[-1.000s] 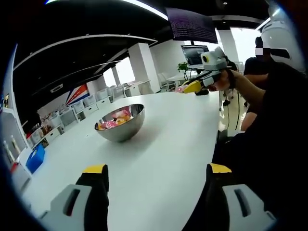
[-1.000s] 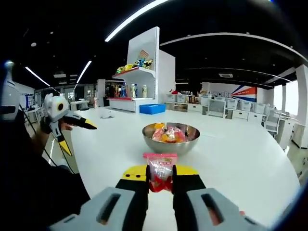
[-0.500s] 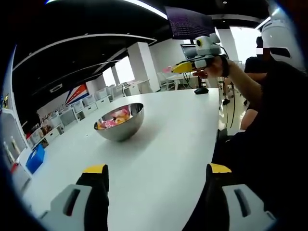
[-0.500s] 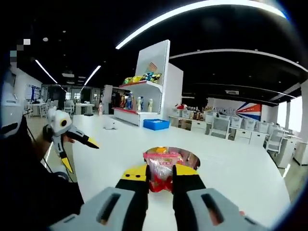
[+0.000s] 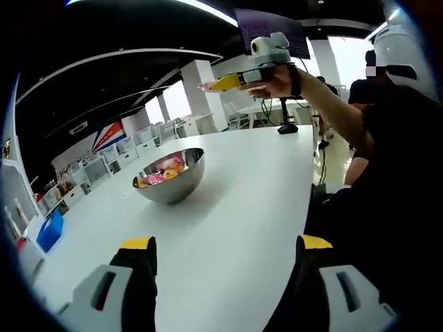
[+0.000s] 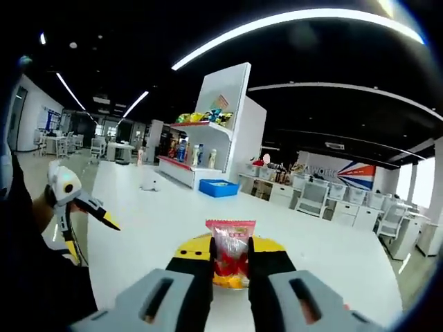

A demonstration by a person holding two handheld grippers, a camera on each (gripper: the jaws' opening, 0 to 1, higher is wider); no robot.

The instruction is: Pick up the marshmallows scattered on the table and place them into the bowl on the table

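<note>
Right gripper (image 6: 231, 250): jaws pinch a marshmallow packet (image 6: 231, 250), red and clear, upright between the yellow-tipped fingers, held in the air. In the left gripper view it is raised above the white table (image 5: 235, 207), beyond the bowl.

Left gripper (image 5: 220, 243): jaws spread wide, nothing between them, low over the table.

Steel bowl (image 5: 170, 176) sits on the table ahead of the left gripper, holding pink and yellow packets.

Surroundings: white shelf unit (image 6: 221, 131) with goods, blue bin (image 6: 219, 187), a person (image 5: 387, 104) at the right.
</note>
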